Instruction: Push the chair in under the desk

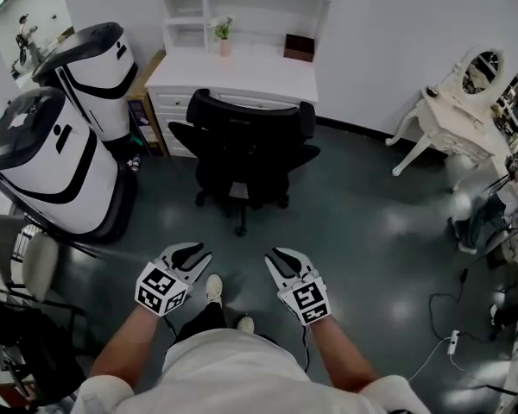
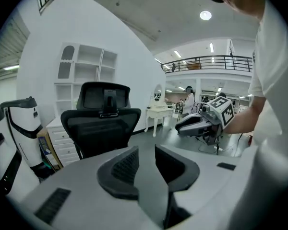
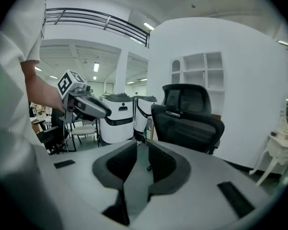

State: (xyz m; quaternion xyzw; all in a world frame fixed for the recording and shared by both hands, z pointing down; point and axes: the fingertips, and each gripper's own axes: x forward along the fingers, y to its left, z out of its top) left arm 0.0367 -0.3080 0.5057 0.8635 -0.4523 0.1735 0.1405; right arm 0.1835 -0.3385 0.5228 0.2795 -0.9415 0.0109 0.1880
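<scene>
**A:** Where is our black mesh office chair with the headrest (image 1: 246, 158)?

**B:** On the dark grey floor (image 1: 363, 231), just in front of the white wooden desk with shelves (image 1: 268, 74). Its back is turned to us and its seat faces the desk. We judge it isn't pushed in yet, since the seat and castor base still show on the near side.

**A:** Why do we hold the tools like this?

**B:** The left tool (image 1: 190, 255) and right tool (image 1: 283, 257) sit side by side, well short of the chair and aimed at its backrest. Each shows a narrow gap with nothing in it. We reckon that suits pushing, not gripping.

**A:** Anything to mind?

**B:** The two bulky white-and-black machines (image 1: 56, 166) stand near on the left, so we'd push straight. The white dressing table (image 1: 457, 115) on the right is well apart.
</scene>
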